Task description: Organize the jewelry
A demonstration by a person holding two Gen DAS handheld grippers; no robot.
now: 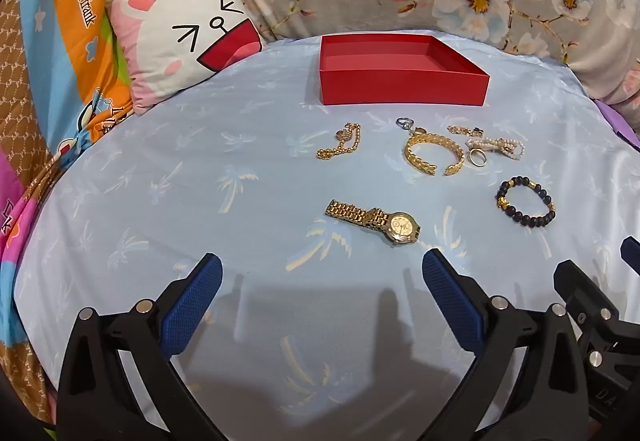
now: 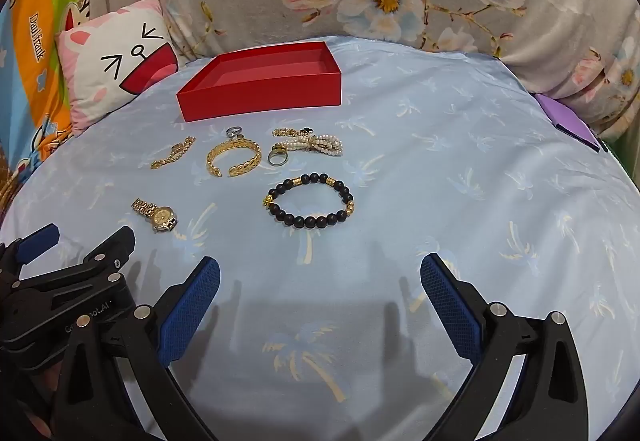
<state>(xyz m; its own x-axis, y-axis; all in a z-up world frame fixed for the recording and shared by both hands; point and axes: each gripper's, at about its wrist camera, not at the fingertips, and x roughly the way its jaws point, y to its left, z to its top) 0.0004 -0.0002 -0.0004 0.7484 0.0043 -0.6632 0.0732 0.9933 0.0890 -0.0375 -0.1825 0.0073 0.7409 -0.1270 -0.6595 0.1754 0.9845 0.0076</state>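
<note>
Both hand-held grippers, left [image 1: 322, 269] and right [image 2: 320, 271], hang wide open and empty above the bed's [image 2: 460, 169] near edge. Watch [image 1: 374, 221], bead bracelet [image 2: 310, 201] and gold cuff [image 2: 234, 157] lie mid-bed, before the empty red box [image 1: 404, 87] toward the far edge.

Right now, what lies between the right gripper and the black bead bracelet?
Nothing: only bare blue sheet separates the open right gripper from the black bead bracelet, as the right wrist view shows.
</note>
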